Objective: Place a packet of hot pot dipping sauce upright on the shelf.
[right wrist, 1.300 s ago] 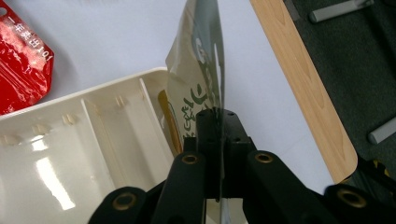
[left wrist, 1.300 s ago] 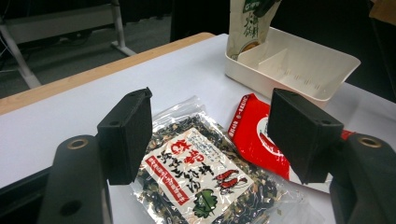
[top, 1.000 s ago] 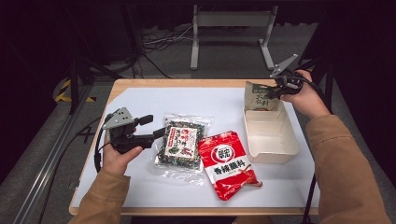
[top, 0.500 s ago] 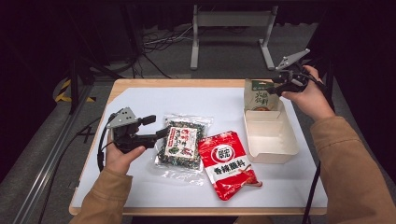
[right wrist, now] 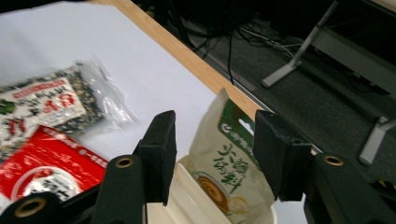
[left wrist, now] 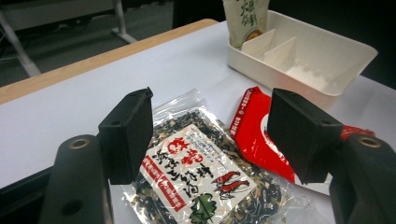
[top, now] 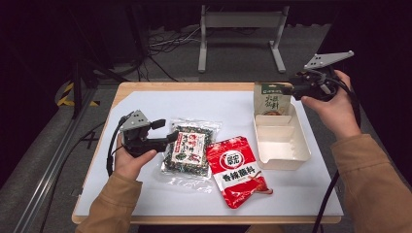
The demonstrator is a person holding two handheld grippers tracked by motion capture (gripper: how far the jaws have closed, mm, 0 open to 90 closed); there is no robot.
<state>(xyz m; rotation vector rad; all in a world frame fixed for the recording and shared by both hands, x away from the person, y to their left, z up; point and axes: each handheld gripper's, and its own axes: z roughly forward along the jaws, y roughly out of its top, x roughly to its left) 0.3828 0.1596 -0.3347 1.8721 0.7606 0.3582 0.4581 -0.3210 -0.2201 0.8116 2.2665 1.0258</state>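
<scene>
A green-and-white pouch [top: 272, 99] [right wrist: 231, 158] stands upright in the far compartment of a white divided tray [top: 286, 158] [left wrist: 327, 70]. My right gripper [top: 290, 87] [right wrist: 212, 149] hovers at the pouch's top right. Its jaws have just been opening and stand open, with the pouch seen beyond them and the pads clear of it. A clear seaweed packet [top: 187, 150] [left wrist: 196, 177] and a red seasoning packet [top: 238, 170] [left wrist: 254, 135] lie flat mid-table. My left gripper [top: 167, 131] [left wrist: 210, 126] is open at the seaweed packet's left edge, holding nothing.
A white sheet [top: 145, 97] covers the wooden table, with bare room at its left and far side. The tray's near compartment holds nothing. A metal stand [top: 240, 39] and cables sit on the dark floor beyond the far edge.
My right gripper let go of the pouch's top, opened, and rose up and to the right. The pouch stays standing in the tray. My left gripper has barely moved.
</scene>
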